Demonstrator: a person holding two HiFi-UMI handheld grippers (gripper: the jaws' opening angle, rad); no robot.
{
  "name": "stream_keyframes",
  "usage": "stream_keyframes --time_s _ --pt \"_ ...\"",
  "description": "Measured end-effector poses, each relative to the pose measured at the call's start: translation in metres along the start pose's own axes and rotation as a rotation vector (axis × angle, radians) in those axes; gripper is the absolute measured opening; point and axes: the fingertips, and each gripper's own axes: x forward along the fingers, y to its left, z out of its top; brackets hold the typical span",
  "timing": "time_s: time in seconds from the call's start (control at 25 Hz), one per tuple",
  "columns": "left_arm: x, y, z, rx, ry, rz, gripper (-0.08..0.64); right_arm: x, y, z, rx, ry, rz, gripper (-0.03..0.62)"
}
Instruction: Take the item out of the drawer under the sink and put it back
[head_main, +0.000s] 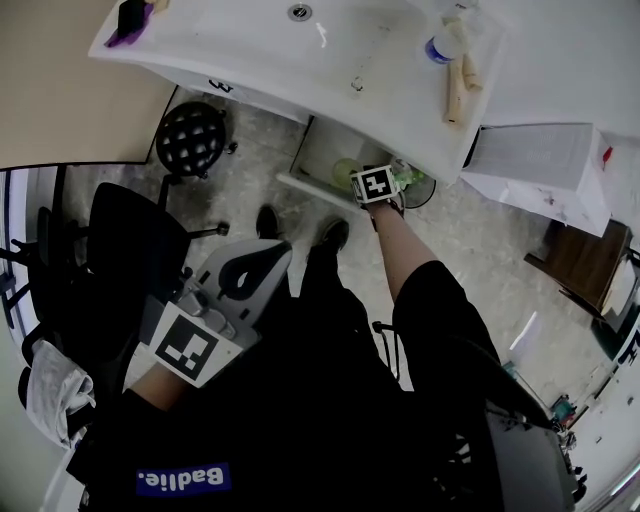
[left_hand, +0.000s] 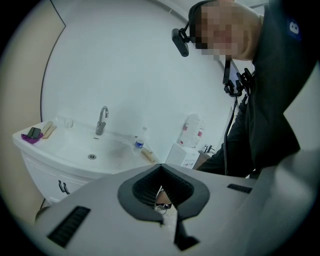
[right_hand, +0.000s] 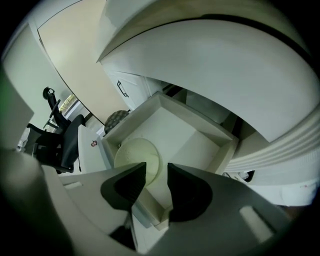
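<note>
Looking first at the open drawer (right_hand: 210, 135) under the sink (head_main: 260, 40), we find the pale green round item (right_hand: 135, 155) lying flat on the drawer floor. In the right gripper view it fills the left part of the drawer, close to the left wall and the near front wall; we cannot tell whether it touches either wall. The right part of the drawer floor is bare. The right gripper (right_hand: 157, 166) hangs above the drawer and points steeply down into it. Its jaws stand wide apart and nothing lies between the pads. From this gripper's own camera, the left jaw tip overlaps the item's right edge, while the right jaw tip sits over the bare floor beside it; the gap between the jaws frames the drawer floor just right of the item. The pads do not press on the item. The left gripper (left_hand: 161, 166) is held well away from the drawer, near our body, with its jaw tips together and nothing clamped.
</note>
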Motion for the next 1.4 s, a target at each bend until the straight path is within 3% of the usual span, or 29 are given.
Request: stream_keyframes --time_s 0.24,0.48,0.64,1.0,1.4 --pt "-0.006 0.009 -0.007 -0.007 0.011 0.024 0.006 0.015 -0.001 -0.003 -0.014 0.052 0.001 0.129" --pt "-0.012 0.014 -0.008 -0.019 0.004 0.038 0.006 0.021 0.008 -0.010 -0.034 0.101 0.002 0.034" --pt "-0.016 0.014 -0.008 -0.020 -0.002 0.037 0.005 0.019 0.002 -0.008 -0.065 0.095 -0.044 0.023" --pt "-0.019 0.011 -0.002 -0.025 -0.041 0.015 0.006 -0.011 -0.009 0.001 0.014 0.030 -0.079 0.021" --pt "-0.021 0.004 0.024 -0.014 -0.117 -0.007 0.005 -0.074 0.012 0.013 0.149 -0.072 -0.040 0.021"
